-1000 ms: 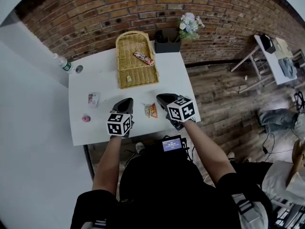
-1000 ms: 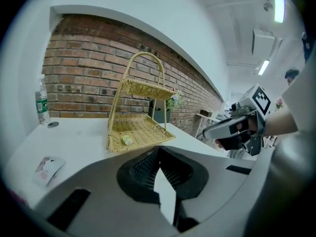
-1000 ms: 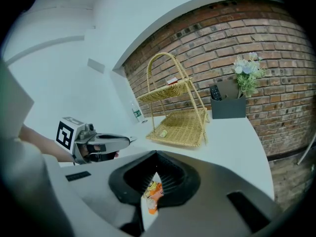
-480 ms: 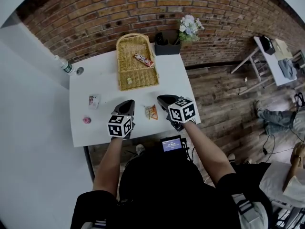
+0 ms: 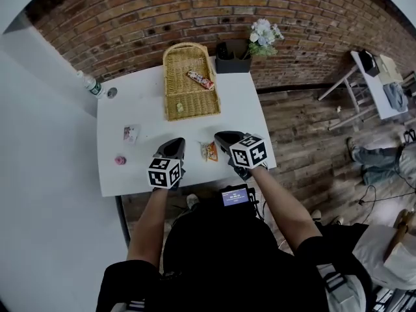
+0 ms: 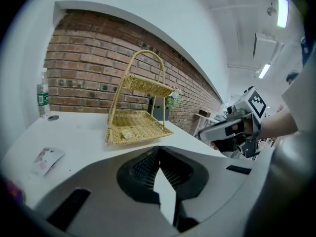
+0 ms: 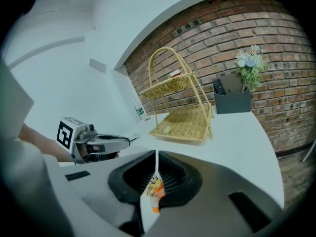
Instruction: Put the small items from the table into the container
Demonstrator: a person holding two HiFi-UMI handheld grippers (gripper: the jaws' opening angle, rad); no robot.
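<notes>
Left tongs (image 5: 173, 143) and right tongs (image 5: 224, 138) were pressed together, empty, the orange snack packet (image 5: 208, 151) lying between them on the surface (image 5: 146, 112) (mostly hidden in the right gripper view), mid-frame below the basket (image 5: 188, 90).

The head view looks steeply down on the white counter (image 5: 143, 103). The left gripper view and right gripper view sit low over it, facing the two-tier wicker basket (image 6: 136, 125) all three share.
</notes>
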